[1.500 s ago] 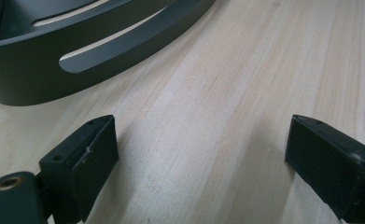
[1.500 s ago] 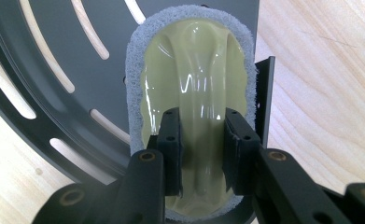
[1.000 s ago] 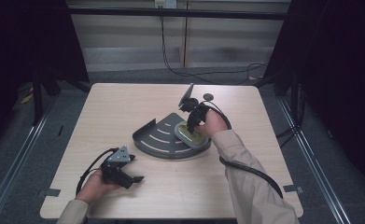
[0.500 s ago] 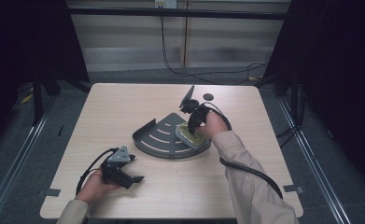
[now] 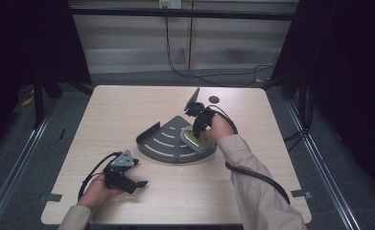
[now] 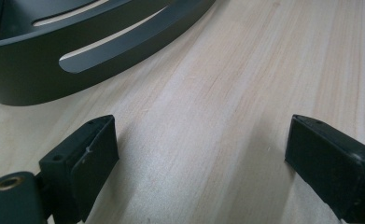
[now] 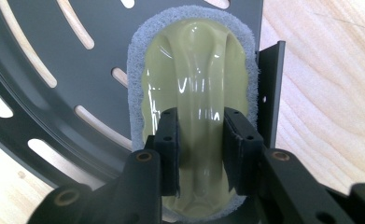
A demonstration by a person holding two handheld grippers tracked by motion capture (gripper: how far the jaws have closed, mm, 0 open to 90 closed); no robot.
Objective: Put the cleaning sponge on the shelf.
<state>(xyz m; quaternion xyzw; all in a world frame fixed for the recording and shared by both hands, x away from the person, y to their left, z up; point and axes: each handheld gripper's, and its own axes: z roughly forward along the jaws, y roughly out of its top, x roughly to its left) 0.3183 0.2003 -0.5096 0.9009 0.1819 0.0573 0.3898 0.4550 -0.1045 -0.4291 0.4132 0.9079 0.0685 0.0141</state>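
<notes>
partly hidden under my right gripper (image 7: 200,140), one scrub pad (image 7: 192,74) with a pale green handle, jaws pinching that ridge, easing slightly, pad lying in one dark slotted tray (image 5: 163,139) perhaps against its straight wall, my left gripper (image 6: 201,154) spread wide, empty, tray cropped there

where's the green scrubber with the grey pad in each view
High view: the scrubber lies right of centre, on the dark slotted tray, under the right gripper.
Left gripper view: not in it; the tray's wall fills the upper left.
Right gripper view: centre, handle pinched.
Shared landmark: the slotted tray.
</notes>
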